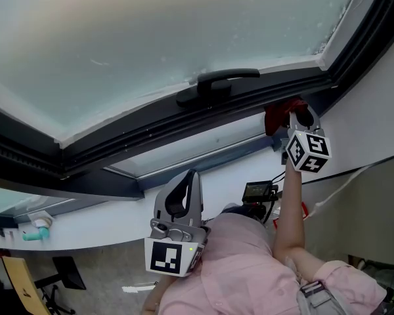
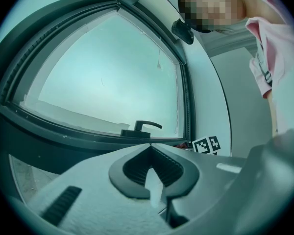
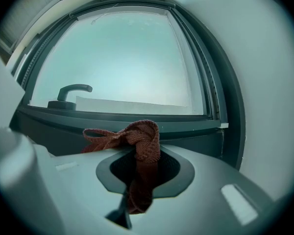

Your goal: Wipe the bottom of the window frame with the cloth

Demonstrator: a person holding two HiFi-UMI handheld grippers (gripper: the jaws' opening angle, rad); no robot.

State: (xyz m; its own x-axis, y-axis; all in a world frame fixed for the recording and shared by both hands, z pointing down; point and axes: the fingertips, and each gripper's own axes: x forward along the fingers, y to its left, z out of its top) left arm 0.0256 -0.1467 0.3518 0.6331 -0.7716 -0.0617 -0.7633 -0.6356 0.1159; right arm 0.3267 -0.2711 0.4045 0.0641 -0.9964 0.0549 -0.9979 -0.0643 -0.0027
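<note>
A reddish-brown knitted cloth [image 1: 280, 113] [image 3: 143, 140] is bunched at the tips of my right gripper [image 1: 301, 119] [image 3: 139, 150], which is shut on it. It is raised to the dark bottom rail of the window frame [image 1: 184, 120] [image 3: 152, 120], close to the frame's right corner. The cloth's loose end spills over the left jaw in the right gripper view. My left gripper [image 1: 186, 199] [image 2: 150, 146] hangs lower, near the person's chest and away from the frame. It is shut with nothing between its jaws. The right gripper's marker cube [image 2: 207, 145] shows beyond it.
A black window handle [image 1: 218, 83] [image 3: 70, 94] [image 2: 139, 127] sits on the bottom rail left of the cloth. White wall [image 1: 374, 117] borders the frame at the right. Below are a white sill, a small black device [image 1: 257, 191], a teal object [image 1: 35, 234] on a ledge and a chair [image 1: 26, 282].
</note>
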